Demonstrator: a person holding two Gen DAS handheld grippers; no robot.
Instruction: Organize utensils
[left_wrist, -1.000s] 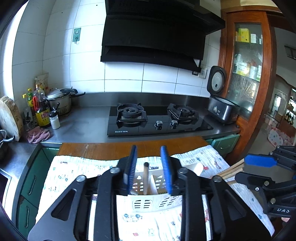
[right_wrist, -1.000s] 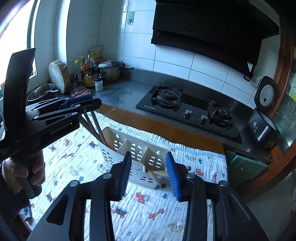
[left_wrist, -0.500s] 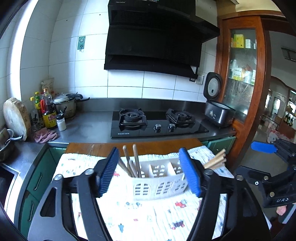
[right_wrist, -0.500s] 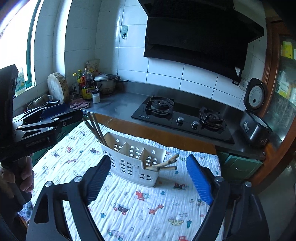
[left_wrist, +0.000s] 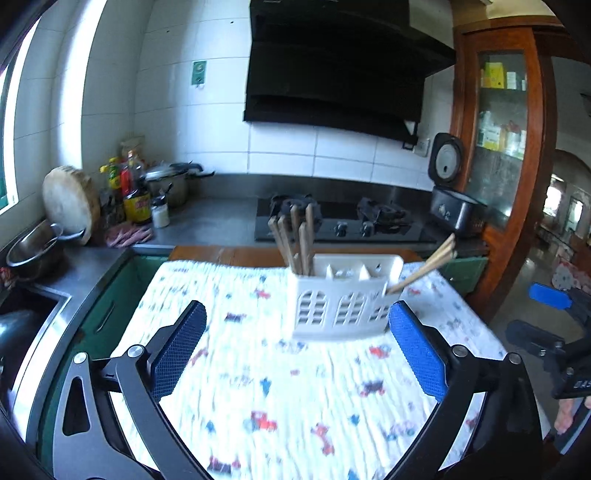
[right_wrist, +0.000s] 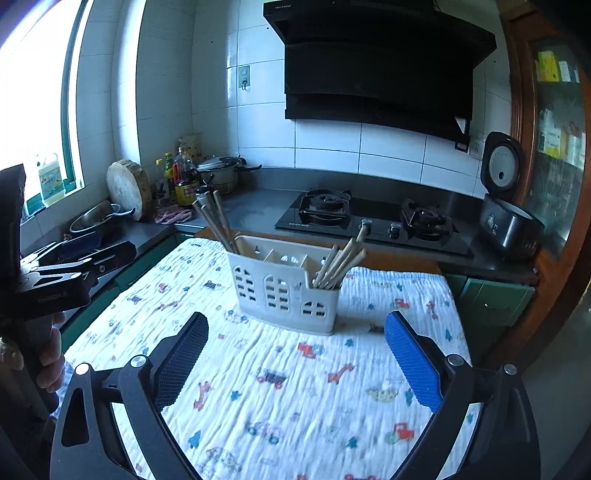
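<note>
A white slotted utensil holder (left_wrist: 343, 295) (right_wrist: 284, 288) stands on a patterned cloth (left_wrist: 277, 369) (right_wrist: 295, 387). Several dark wooden chopsticks (left_wrist: 295, 236) (right_wrist: 216, 221) stick up from its left compartment. Several lighter chopsticks (left_wrist: 424, 267) (right_wrist: 340, 262) lean out of its right compartment. My left gripper (left_wrist: 295, 354) is drawn back from the holder, jaws opening wide, nothing between them. My right gripper (right_wrist: 295, 358) is likewise back from the holder, its jaws opening and empty. Each gripper also shows at the edge of the other's view.
Behind the cloth runs a steel counter with a black gas hob (right_wrist: 369, 218), a rice cooker (right_wrist: 506, 206), bottles (right_wrist: 184, 181), a pot (right_wrist: 218, 177) and a round chopping block (right_wrist: 125, 188). A sink with a metal bowl (left_wrist: 33, 251) lies left. A wooden cabinet (left_wrist: 502, 147) stands right.
Both grippers let go of the chopsticks, opened wide and pulled back from the holder. The chopsticks now rest in the holder's left and right compartments.
</note>
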